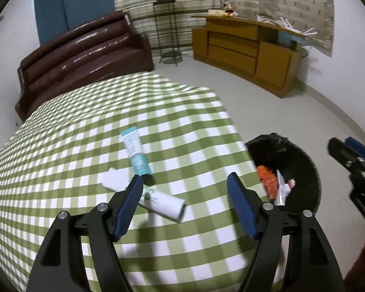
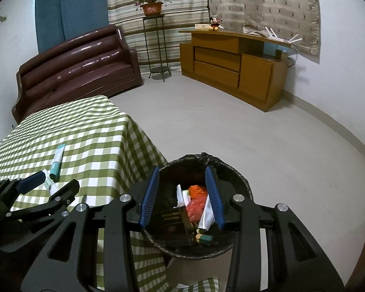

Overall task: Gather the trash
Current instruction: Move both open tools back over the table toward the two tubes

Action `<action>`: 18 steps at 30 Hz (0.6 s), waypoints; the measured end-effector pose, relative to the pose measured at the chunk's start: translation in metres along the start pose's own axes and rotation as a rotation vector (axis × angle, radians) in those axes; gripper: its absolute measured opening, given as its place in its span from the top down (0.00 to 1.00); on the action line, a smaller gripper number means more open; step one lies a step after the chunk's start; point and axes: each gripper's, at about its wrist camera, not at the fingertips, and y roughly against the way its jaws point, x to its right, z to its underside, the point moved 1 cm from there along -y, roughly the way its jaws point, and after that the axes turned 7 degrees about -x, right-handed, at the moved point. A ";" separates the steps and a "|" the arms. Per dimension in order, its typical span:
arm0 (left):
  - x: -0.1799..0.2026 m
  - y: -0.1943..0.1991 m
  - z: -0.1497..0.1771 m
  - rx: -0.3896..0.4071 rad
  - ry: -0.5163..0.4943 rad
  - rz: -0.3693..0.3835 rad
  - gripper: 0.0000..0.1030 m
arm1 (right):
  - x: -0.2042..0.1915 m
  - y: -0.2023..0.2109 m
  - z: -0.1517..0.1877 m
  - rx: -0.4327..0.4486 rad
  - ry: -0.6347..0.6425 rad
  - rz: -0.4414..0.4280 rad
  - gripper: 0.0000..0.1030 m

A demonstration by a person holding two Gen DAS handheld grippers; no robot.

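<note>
From my left wrist camera, the teal tube (image 1: 135, 150), the white tube (image 1: 163, 202) and a crumpled white scrap (image 1: 114, 179) lie together on the checked counter (image 1: 60, 170), just past my left claw (image 1: 185, 182), whose jaws are spread with nothing between them. My right wrist camera alone looks straight into the black bin (image 2: 241, 182) on the floor right of the counter, showing an orange wrapper (image 2: 196, 203), a white tube (image 2: 206, 215) and a green lighter (image 2: 204, 238) inside. My right claw (image 2: 183, 193) hangs over the bin, jaws apart and empty.
</note>
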 end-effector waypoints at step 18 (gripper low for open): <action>-0.051 -0.007 0.016 -0.092 0.078 -0.026 0.32 | -0.001 0.001 0.000 -0.011 0.002 -0.022 0.62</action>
